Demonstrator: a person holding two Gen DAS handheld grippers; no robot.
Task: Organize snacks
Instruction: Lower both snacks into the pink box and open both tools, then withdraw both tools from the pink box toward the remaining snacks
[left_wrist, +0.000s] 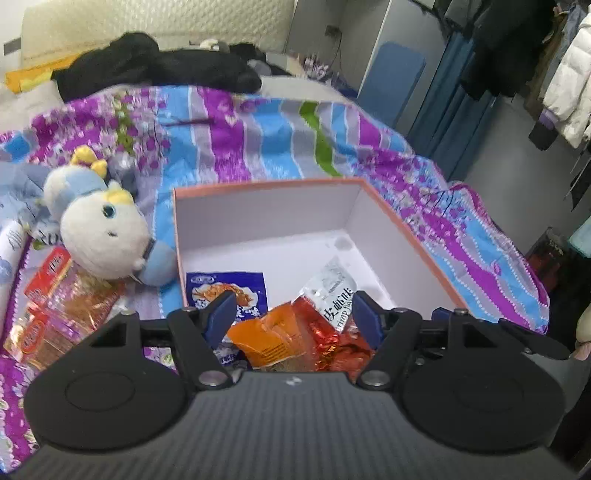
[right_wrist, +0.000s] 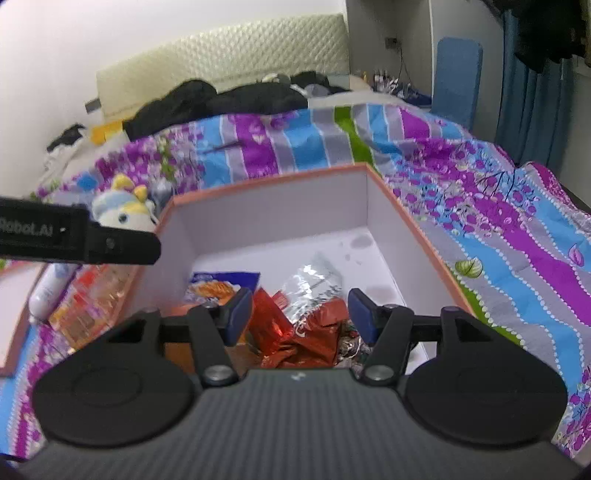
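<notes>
With both claws, left claw (left_wrist: 291, 317) and right claw (right_wrist: 300, 314), open and empty, pinch the light, crinkly, slippery orange packet (left_wrist: 271, 341) at lower centre by its sealed edge.

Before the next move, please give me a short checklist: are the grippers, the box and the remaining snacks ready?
1. Left gripper released, jaws apart above the orange packet: ok.
2. Right gripper released, nothing pressed between its pads: ok.
3. Box upright with free floor at the back: ok.
4. Blue packet inside the box: ok.
5. All snacks stowed: not ok, red-labelled clear packets lie outside, left of the box.
6. Plush toy blocks those packets: cannot tell.
</notes>
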